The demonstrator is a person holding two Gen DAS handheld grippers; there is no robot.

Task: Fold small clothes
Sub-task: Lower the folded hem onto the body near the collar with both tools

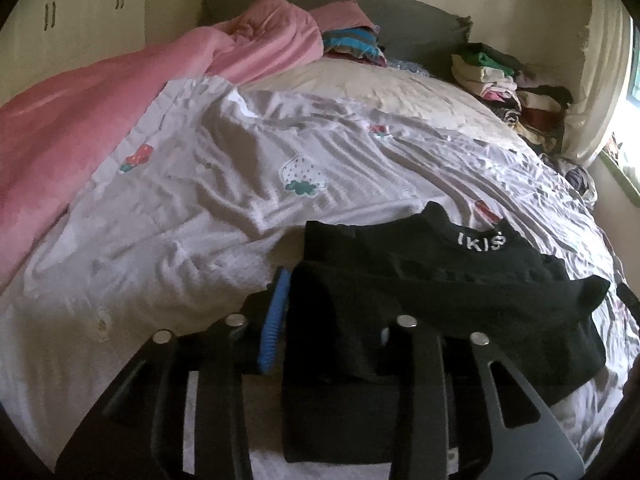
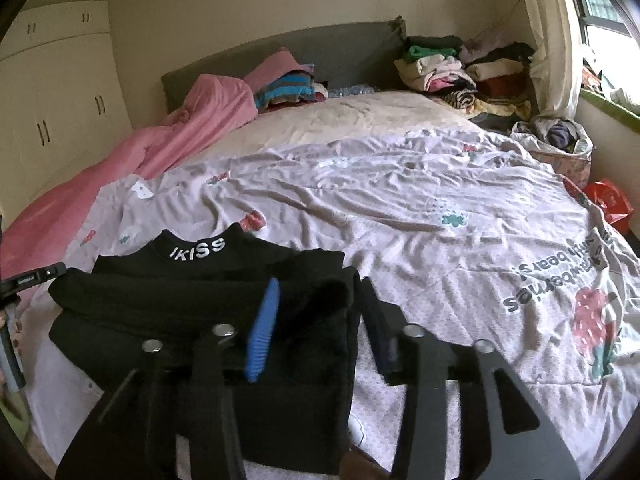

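A small black top [image 1: 420,280] with white "IKISS" lettering on its collar lies folded on the strawberry-print bedspread [image 1: 200,200]; it also shows in the right wrist view [image 2: 200,300]. My left gripper [image 1: 332,312] stands open over the top's left edge, its blue-padded left finger [image 1: 274,320] on the bedspread beside the cloth and its right finger hidden by the cloth. My right gripper [image 2: 320,312] stands open over the top's right edge, blue-padded finger [image 2: 260,332] on the cloth, the other finger [image 2: 380,328] on the bedspread [image 2: 440,220].
A pink duvet [image 1: 80,112] is bunched along the left of the bed. Piles of clothes [image 2: 460,76] sit at the headboard's right, striped clothes [image 2: 284,90] at its middle. A bag of clothes [image 2: 560,140] and a red item [image 2: 608,204] sit off the bed's right side.
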